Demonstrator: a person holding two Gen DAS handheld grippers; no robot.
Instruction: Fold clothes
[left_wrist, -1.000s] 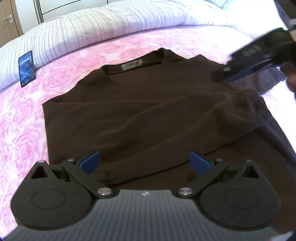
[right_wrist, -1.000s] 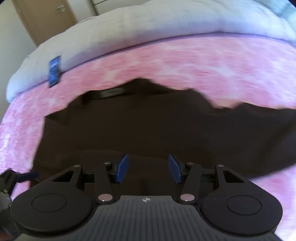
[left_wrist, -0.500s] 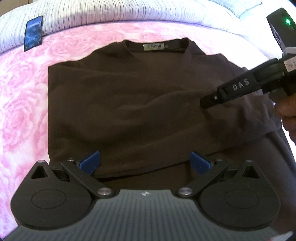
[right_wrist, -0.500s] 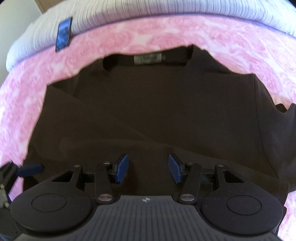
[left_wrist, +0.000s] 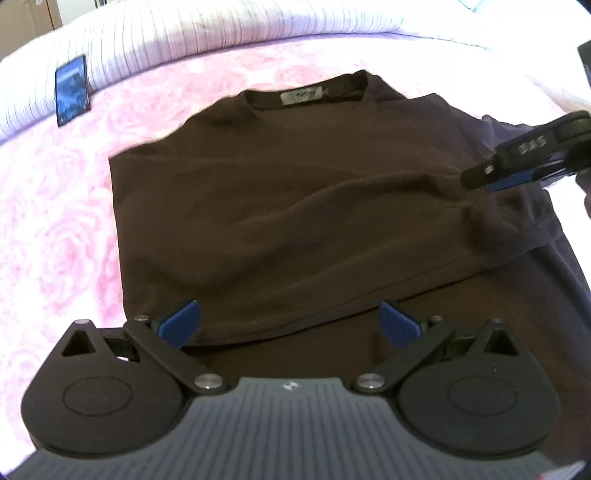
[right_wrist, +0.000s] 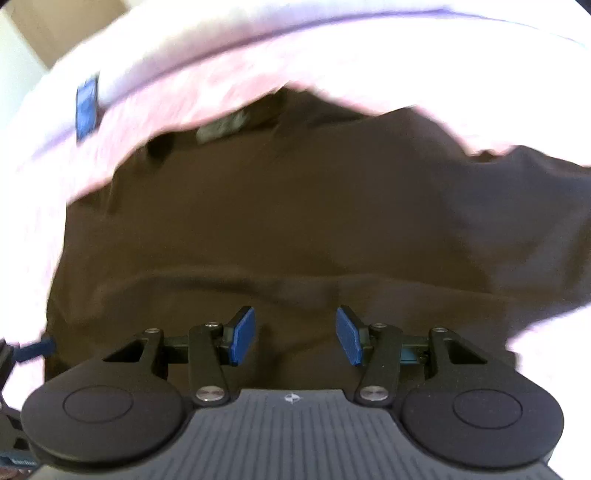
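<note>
- Looking down along your left gripper (left_wrist: 290, 323), you see the dark brown T-shirt (left_wrist: 295, 206) lying on the pink rose-patterned blanket (left_wrist: 55, 229), with its collar and neck label (left_wrist: 301, 96) on the far side from you.
- Your left gripper has its jaws spread wide. Its blue pads (left_wrist: 181, 323) stand at both sides of the folded hem edge, and they do not press on the cloth.
- One layer of the shirt is folded over the lower part, and its hem runs across the view just in front of the left pads.
- Your right gripper (left_wrist: 491, 177) comes in from the right edge of the left view, close above the right side of the shirt near the sleeve.
- In the right view, your right gripper (right_wrist: 295, 334) has its jaws partly apart, with only a gap between the pads. The brown cloth fills the view behind them, but nothing is clamped.
- The right view is blurred, so whether the tips touch the cloth I cannot tell.
- A smartphone (left_wrist: 72, 95) lies at the far left, on the border between the pink blanket and the white striped duvet (left_wrist: 221, 33).
- The shirt lies flat, and no part of it is lifted.
</note>
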